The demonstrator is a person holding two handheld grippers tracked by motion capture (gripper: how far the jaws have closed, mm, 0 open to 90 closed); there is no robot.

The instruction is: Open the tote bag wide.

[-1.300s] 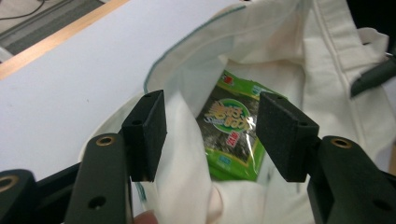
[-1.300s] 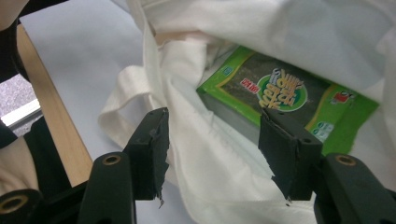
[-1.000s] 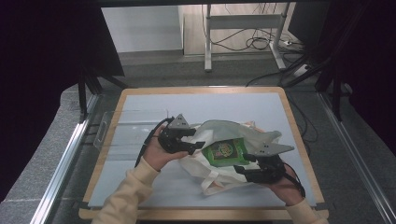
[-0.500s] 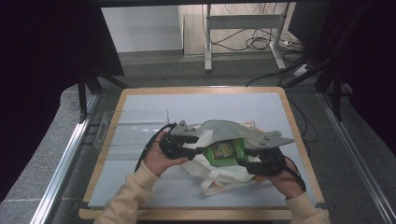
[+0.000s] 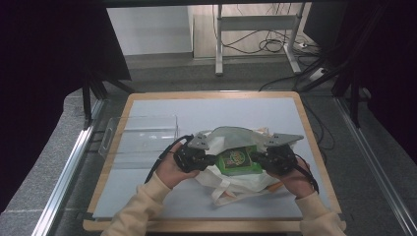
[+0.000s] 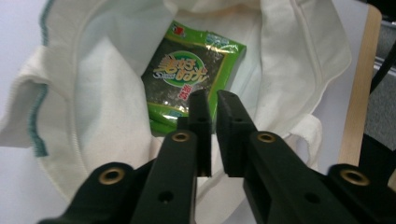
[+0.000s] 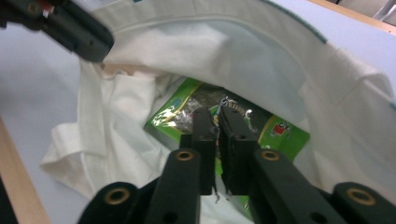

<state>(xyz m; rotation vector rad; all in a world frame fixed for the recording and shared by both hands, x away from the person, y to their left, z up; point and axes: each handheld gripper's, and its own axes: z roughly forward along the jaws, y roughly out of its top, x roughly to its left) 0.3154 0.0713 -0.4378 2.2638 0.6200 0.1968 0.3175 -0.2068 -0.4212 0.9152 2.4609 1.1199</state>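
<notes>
Beside the bag [image 5: 236,179], a clear tray [image 5: 140,135]

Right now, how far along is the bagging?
Done: the green snack packet lies in the mouth of the white cloth bag.
In hand: the left gripper and right gripper, jaws nearly closed, flank the packet.
Left: likely pushing it deeper; its face shows.

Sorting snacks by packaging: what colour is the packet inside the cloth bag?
Bright green with a dark middle and a round logo, the packet shows best in the left gripper view.
</notes>
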